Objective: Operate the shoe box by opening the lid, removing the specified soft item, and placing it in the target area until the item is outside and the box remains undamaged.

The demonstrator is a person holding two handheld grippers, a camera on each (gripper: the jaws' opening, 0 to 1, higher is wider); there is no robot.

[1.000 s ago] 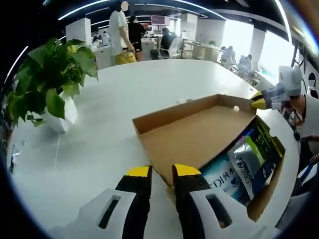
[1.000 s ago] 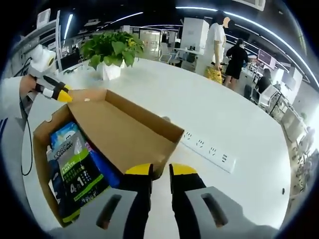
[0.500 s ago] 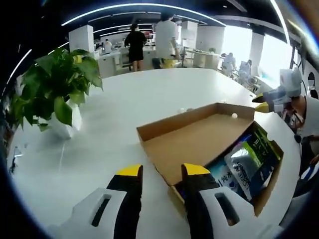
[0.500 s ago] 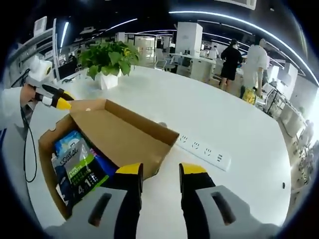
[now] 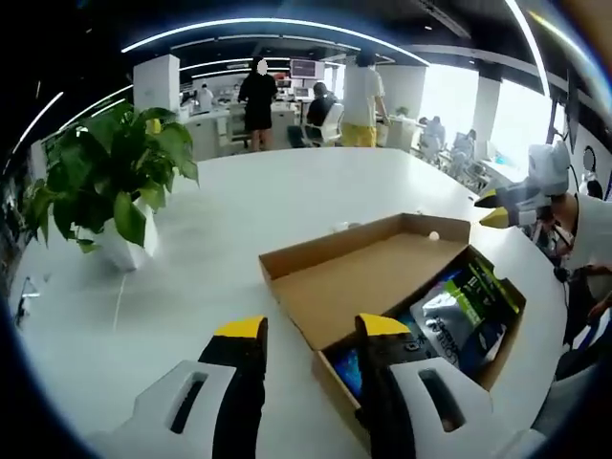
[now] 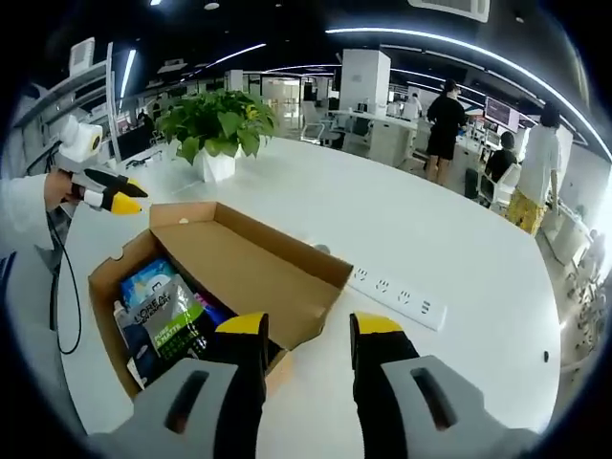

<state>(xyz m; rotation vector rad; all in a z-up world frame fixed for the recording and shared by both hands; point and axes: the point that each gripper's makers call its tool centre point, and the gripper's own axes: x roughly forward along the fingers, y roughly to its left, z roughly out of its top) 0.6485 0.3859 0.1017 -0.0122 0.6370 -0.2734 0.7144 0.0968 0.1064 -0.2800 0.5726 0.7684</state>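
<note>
Left gripper view showed, from left to right, a potted plant (image 5: 110,196) in a white pot on the white worktop (image 5: 220,239), then the left tongs (image 5: 311,330) rising from the bottom with their yellow-tipped jaws parted and nothing between them, then the shoe box (image 5: 382,287) lying open just beyond them. Its lid (image 5: 359,273) was folded back flat toward the plant side, and the soft packets (image 5: 459,311) lay inside the box on the right, blue, grey and green in colour. At the far right edge the right tongs (image 5: 497,208) hovered near the box's far corner, apart from the cardboard. Several people stood among desks in the background. Right gripper view showed the other tongs (image 6: 120,199) at the far left, held by a hand in a white sleeve, close to the box corner. Next came the open shoe box (image 6: 220,287) with the packets (image 6: 167,320) in its left part and the lid (image 6: 253,268) laid over toward the right. Its own tongs (image 6: 306,330) stood at bottom centre, jaws apart and empty, with the box edge just before the left jaw. A white power strip (image 6: 397,295) lay on the worktop (image 6: 459,268) to the right.
</note>
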